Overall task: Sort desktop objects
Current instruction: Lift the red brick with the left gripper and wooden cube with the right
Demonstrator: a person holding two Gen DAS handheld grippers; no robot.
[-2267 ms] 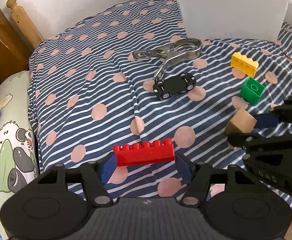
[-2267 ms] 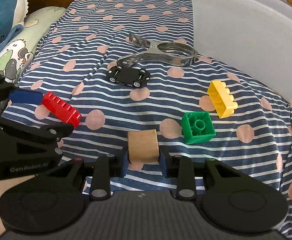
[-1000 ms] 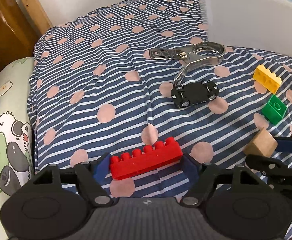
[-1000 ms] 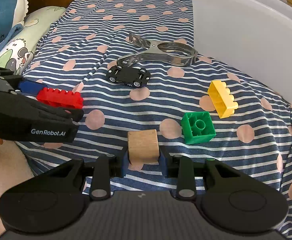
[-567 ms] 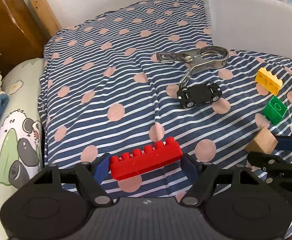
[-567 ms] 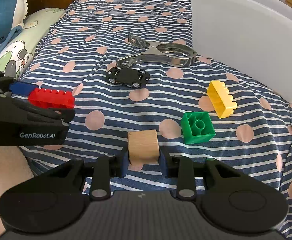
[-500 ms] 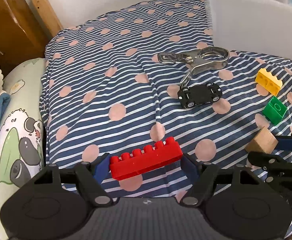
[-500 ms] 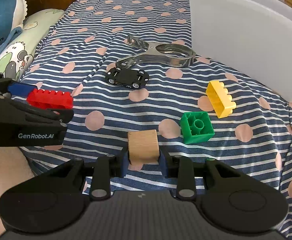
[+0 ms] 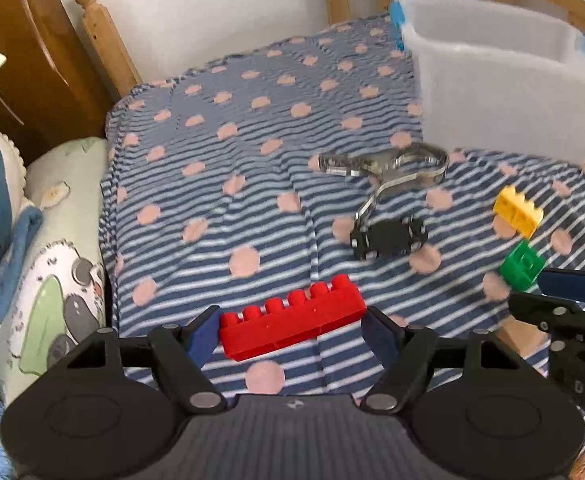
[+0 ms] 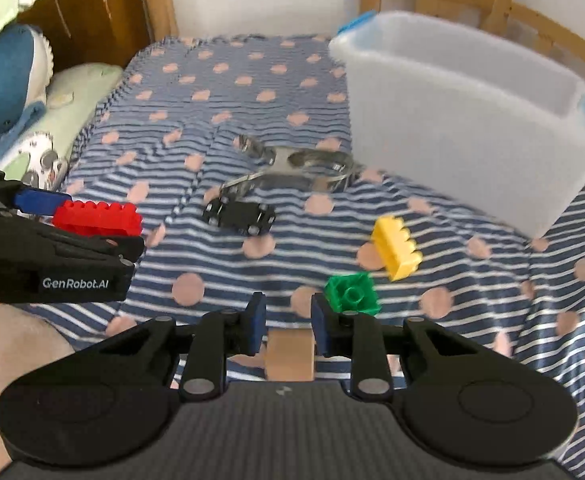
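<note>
Transport step: left gripper (image 9: 290, 330), jaws spread wide, clamps the red brick (image 9: 292, 326); right gripper (image 10: 286, 322), jaws nearly closed, pinches the wooden cube (image 10: 290, 354). Next, carry both toward the clear bin (image 10: 464, 136) at 1 o'clock.

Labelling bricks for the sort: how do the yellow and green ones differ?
Colour: yellow brick versus green brick. Shape: the yellow brick is oblong, the green brick square. Pose: the yellow brick lies tipped with its studs sideways; the green brick lies hollow side up. Both are plastic bricks lying loose, side by side on the bedspread in front of the bin.
</note>
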